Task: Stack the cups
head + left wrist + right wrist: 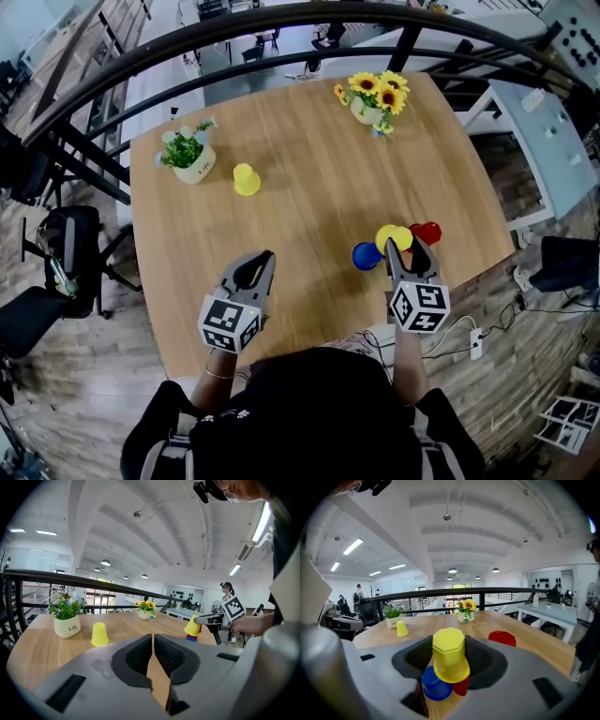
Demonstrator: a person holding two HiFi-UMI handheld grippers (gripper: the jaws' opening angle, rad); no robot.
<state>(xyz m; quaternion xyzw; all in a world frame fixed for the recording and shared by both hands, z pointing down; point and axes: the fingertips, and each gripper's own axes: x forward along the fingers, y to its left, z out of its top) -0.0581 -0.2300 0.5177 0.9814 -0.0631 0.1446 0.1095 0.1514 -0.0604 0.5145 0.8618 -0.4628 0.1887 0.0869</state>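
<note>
Yellow cup (pixel 450 656), inverted, is clamped between jaws of R gripper (pixel 403 247), raised just above blue cup (pixel 436 684) on wooden table (pixel 309 159). L gripper (pixel 153 645): jaws closed together, nothing held. 2nd yellow cup (pixel 247 179) is set well apart.

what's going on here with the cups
A person is stacking cups at a wooden table with a tool in each hand. The right tool is shut on an upside-down yellow cup, held above a blue cup and a red cup. The left tool is shut and empty. A second yellow cup stands across the table by a potted plant.
</note>
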